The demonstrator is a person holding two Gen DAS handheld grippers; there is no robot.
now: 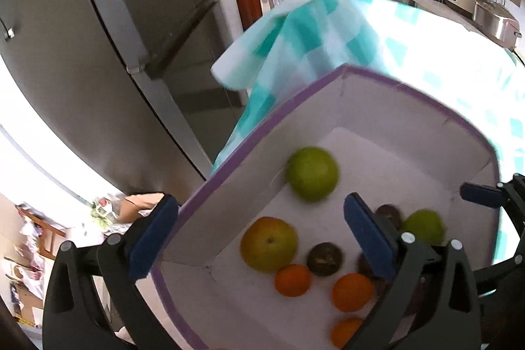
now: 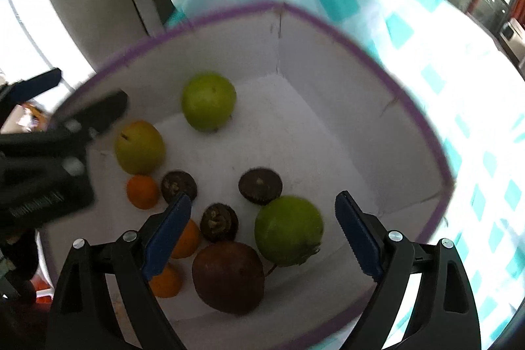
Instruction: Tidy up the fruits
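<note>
Several round fruits inside box point(image 2: 328, 61): firm, smooth, roll-prone. Best taken across widest girth. Left gripper point(image 1: 259, 238) released astride box wall; right gripper point(image 2: 262, 235) spread, empty.

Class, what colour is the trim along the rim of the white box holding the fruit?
Purple trim, clearest in the right wrist view.

One white box with a purple rim point(image 2: 410, 107) holds all the fruit. In it lie two green apples point(image 2: 208, 100) point(image 2: 288, 230), one yellow-green pear point(image 2: 139, 146), three oranges point(image 2: 142, 192) point(image 2: 188, 240) point(image 2: 165, 282), three small dark wrinkled fruits point(image 2: 178, 184) point(image 2: 260, 186) point(image 2: 219, 222) and one large dark red-brown fruit point(image 2: 228, 276). That makes ten pieces of fruit, counted from the right wrist view.
</note>
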